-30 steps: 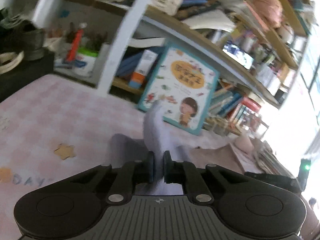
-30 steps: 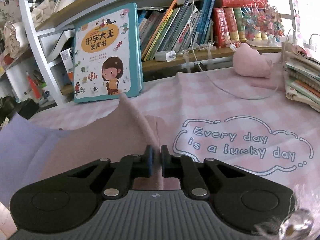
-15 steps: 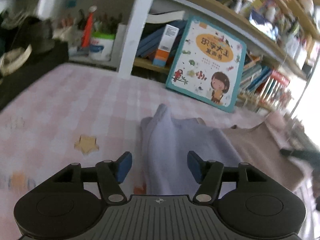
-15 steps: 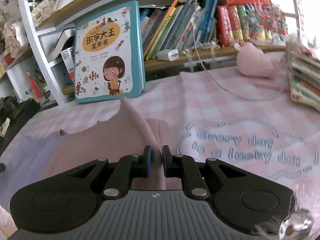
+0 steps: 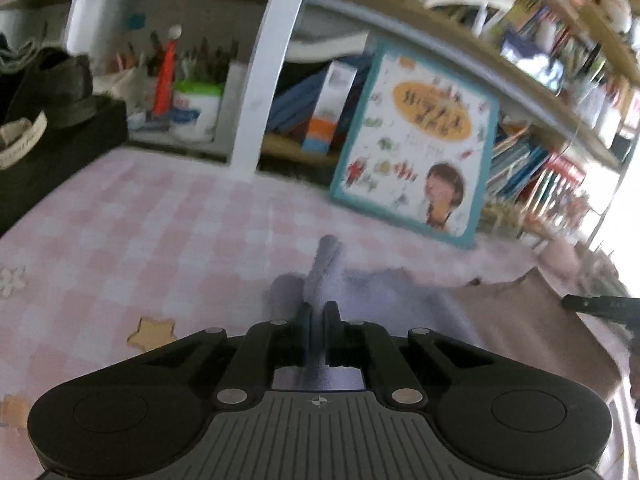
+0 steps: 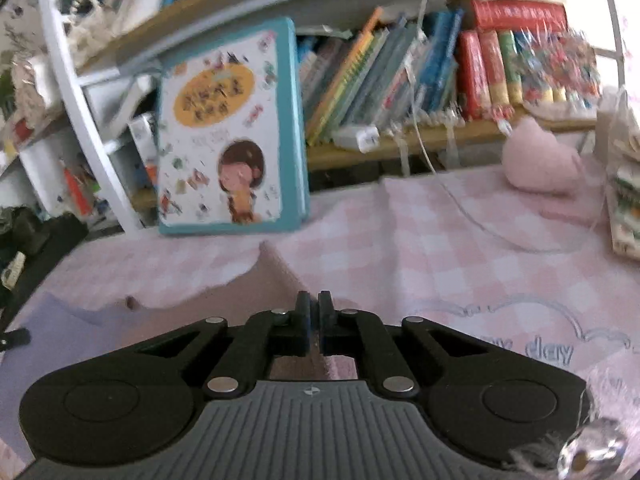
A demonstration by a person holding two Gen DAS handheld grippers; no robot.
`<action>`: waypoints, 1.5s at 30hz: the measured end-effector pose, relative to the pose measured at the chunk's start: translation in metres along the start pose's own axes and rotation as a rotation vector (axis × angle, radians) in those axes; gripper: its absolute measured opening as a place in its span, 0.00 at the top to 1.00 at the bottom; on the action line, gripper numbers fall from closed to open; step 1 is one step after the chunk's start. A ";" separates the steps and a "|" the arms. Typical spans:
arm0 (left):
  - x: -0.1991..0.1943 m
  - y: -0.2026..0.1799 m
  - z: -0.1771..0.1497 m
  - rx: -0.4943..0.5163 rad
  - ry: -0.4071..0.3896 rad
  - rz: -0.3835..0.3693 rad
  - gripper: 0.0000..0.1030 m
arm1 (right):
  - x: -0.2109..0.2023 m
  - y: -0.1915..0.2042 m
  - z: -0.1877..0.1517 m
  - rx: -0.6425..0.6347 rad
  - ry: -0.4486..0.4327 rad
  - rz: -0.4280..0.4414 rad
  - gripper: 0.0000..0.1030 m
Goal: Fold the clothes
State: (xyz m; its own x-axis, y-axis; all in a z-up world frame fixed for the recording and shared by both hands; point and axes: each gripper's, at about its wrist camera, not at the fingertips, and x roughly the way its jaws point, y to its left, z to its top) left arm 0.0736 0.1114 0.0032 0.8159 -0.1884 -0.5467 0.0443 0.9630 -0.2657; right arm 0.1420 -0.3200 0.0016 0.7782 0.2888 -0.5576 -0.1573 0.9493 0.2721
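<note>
A garment lies on the pink checked cloth [image 5: 160, 220], lavender [image 5: 384, 296] on its left part and dusty pink [image 5: 516, 316] on its right. My left gripper [image 5: 317, 316] is shut on a raised fold of the lavender fabric [image 5: 326, 258]. My right gripper [image 6: 314, 308] is shut on a raised corner of the pink fabric [image 6: 280, 266]; the lavender part [image 6: 48, 320] shows at the left of that view. The right gripper's tip [image 5: 592, 304] shows at the right edge of the left wrist view.
A teal picture book [image 5: 416, 164] [image 6: 228, 132] leans against the bookshelf [image 6: 440, 72] at the back. A pink plush [image 6: 540, 164] and a stack of books [image 6: 624, 200] sit at the right. A black box [image 5: 52, 148] stands at the left. A white cable [image 6: 460, 200] crosses the cloth.
My left gripper opened half a second ago and has shut again on a fold of the lavender fabric. My right gripper stayed shut on the pink corner and shifted slightly.
</note>
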 end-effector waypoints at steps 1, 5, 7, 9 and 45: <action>0.004 0.000 -0.002 0.017 0.018 0.016 0.92 | 0.004 -0.002 -0.003 0.001 0.011 -0.002 0.95; 0.003 0.001 -0.003 0.019 0.019 0.047 0.72 | 0.003 -0.007 -0.006 0.033 0.014 0.002 0.92; -0.008 0.003 -0.004 -0.010 -0.004 0.034 0.47 | -0.006 -0.010 -0.007 0.038 0.015 -0.001 0.80; -0.020 0.005 -0.009 -0.026 -0.025 0.005 0.40 | -0.016 -0.013 -0.011 0.031 0.017 -0.009 0.73; -0.037 0.058 -0.016 -0.165 0.004 0.027 0.53 | -0.031 0.060 -0.049 0.067 0.081 0.131 0.79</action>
State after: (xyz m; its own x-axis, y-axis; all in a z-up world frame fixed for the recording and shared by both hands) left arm 0.0369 0.1706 -0.0052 0.8131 -0.1641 -0.5585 -0.0730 0.9231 -0.3775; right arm 0.0785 -0.2662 -0.0029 0.7020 0.4208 -0.5746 -0.2112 0.8935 0.3963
